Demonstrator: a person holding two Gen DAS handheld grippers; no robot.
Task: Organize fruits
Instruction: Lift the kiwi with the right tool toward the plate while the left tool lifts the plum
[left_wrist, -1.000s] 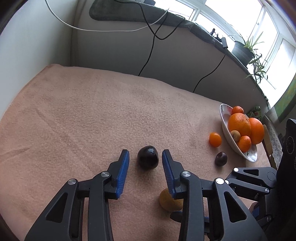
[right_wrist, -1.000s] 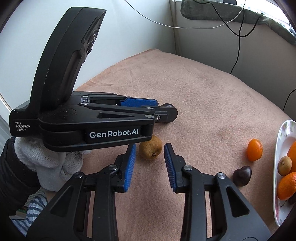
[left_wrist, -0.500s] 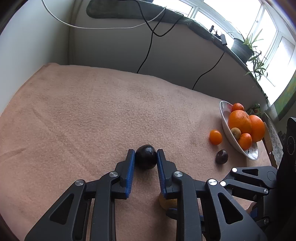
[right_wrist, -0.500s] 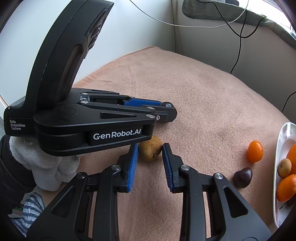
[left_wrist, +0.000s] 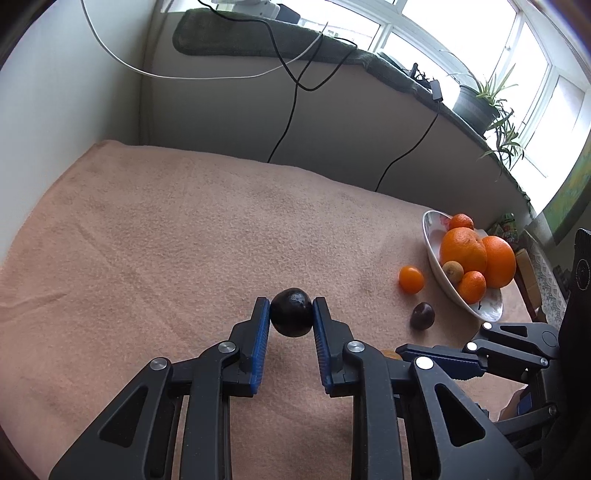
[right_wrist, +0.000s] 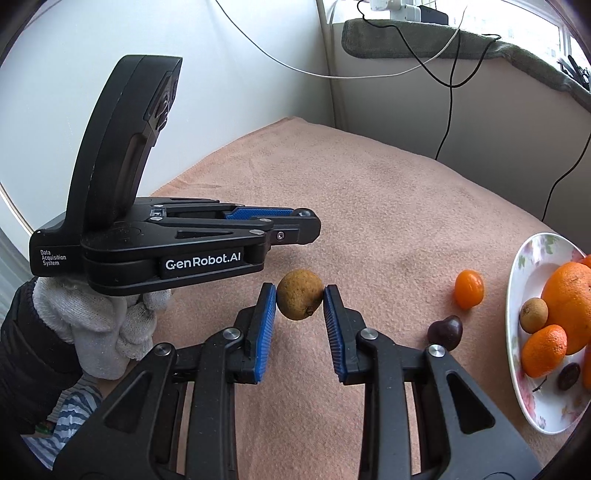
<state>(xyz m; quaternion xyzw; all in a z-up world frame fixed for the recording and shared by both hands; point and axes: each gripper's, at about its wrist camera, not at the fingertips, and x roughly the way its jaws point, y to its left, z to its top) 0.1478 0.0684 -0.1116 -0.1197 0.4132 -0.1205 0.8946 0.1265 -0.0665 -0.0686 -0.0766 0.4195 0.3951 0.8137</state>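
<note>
My left gripper (left_wrist: 291, 312) is shut on a dark round fruit (left_wrist: 291, 312) and holds it above the tan blanket (left_wrist: 184, 240). My right gripper (right_wrist: 300, 300) is shut on a brown kiwi-like fruit (right_wrist: 300, 300), also lifted. A white plate (left_wrist: 432, 236) at the right holds oranges, mandarins and a small brown fruit; it also shows in the right wrist view (right_wrist: 517, 321). A loose mandarin (right_wrist: 468, 288) and a dark plum (right_wrist: 445, 332) lie on the blanket left of the plate. The left gripper's body (right_wrist: 184, 243) hangs left of my right gripper.
The blanket ends at a white wall (left_wrist: 55, 110) on the left and a grey ledge (left_wrist: 332, 122) behind, with cables (left_wrist: 291, 110) hanging down. A potted plant (left_wrist: 476, 103) stands on the sill. A gloved hand (right_wrist: 96, 317) holds the left gripper.
Both grippers closed on their fruits, the left on the dark fruit and the right on the brown one, and lifted them off the blanket.
</note>
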